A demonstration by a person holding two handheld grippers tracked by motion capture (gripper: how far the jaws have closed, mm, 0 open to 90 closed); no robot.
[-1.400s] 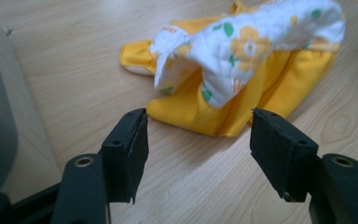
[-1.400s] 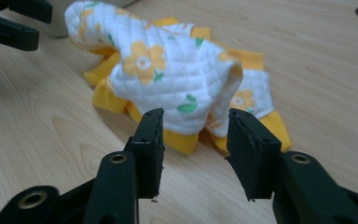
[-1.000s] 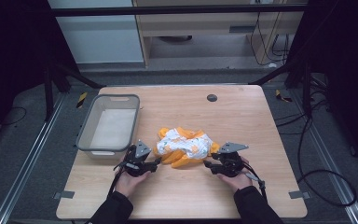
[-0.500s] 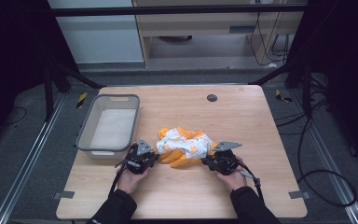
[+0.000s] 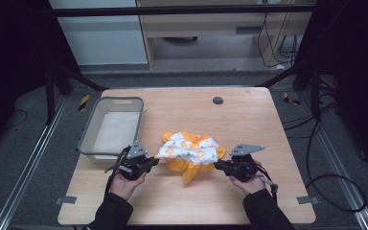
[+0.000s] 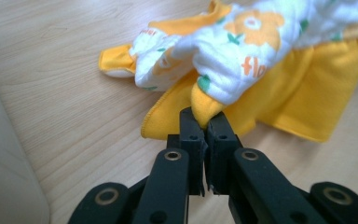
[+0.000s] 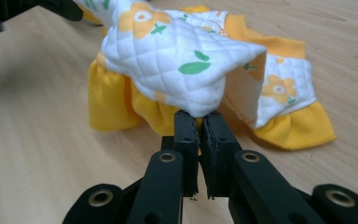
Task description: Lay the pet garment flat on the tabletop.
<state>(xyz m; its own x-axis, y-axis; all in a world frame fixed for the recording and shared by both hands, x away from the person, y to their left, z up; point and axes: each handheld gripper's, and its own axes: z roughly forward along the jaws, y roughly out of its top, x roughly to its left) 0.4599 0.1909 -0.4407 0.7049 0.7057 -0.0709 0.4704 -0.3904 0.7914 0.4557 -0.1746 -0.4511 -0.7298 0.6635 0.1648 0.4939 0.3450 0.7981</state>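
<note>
Garment point(image 5: 190, 152): small quilted piece, white with orange flowers and green leaves, yellow frilled trim; lies near the middle of the surface point(image 5: 182, 108), just right of the basket, partly lifted at both ends.
Basket point(image 5: 110, 127): grey, rectangular, on the surface's left part; the garment sits beside its near right corner.
Left claw point(image 5: 154, 161): at the garment's left end, jaws just closed, clamped on a yellow corner of the fabric.
Right claw point(image 5: 219, 165): at the garment's right end, jaws just closed, pinching a white quilted corner.
High view: shows both hands, the basket and the garment stretched between the two claws.
Left gripper view: shows the left claw point(image 6: 204, 122) biting the yellow edge, orange lettering on the quilting, and the basket's pale wall at the picture's left edge.
Right gripper view: shows the right claw point(image 7: 199, 120) holding the quilted corner raised off the surface, the yellow frill hanging under it, and the other claw dark at top left.
</note>
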